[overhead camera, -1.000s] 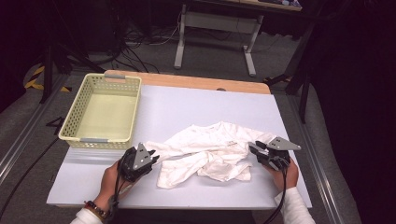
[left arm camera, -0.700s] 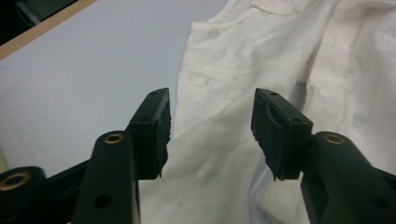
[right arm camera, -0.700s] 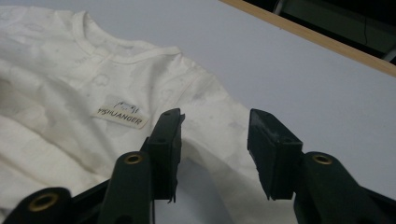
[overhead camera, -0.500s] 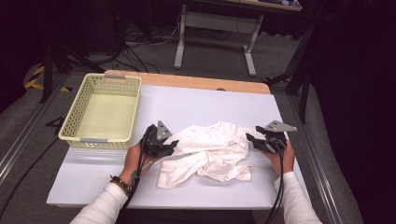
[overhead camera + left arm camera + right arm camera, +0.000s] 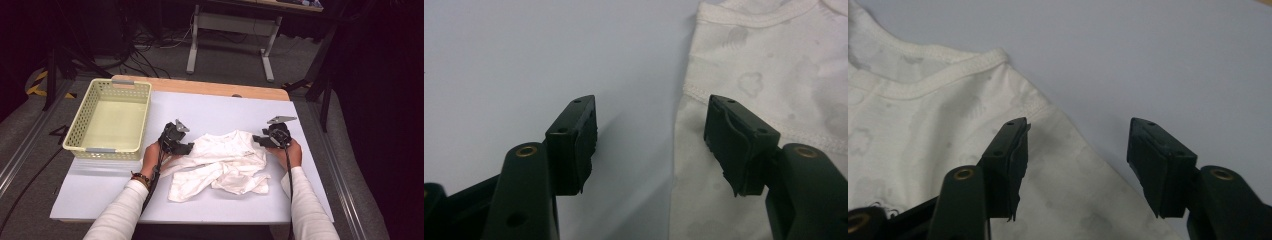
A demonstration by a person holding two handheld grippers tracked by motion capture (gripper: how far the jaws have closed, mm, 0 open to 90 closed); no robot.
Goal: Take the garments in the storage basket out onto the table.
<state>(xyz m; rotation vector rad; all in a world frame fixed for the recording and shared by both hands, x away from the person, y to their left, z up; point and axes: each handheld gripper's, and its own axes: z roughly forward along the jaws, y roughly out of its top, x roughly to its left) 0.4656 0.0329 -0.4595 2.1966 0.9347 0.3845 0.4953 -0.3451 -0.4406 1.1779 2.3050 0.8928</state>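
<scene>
Where tongs [image 5: 187,148] gape, shirt [image 5: 225,162] between.

Shirt on table, basket to its left
Shirt [image 5: 227,162] lies between left gripper [image 5: 181,145] and right gripper [image 5: 264,140]; basket [image 5: 87,150] sits on table [image 5: 100,185].

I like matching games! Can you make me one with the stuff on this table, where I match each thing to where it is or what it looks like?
Things:
1. basket
2. white shirt
3. left gripper
4. right gripper

Descriptions:
A. crumpled in the middle of the table
B. jaws open at the shirt's right edge
C. pale yellow, empty, at the table's left
D. jaws open at the shirt's left edge

Pairs: 1-C, 2-A, 3-D, 4-B
</scene>
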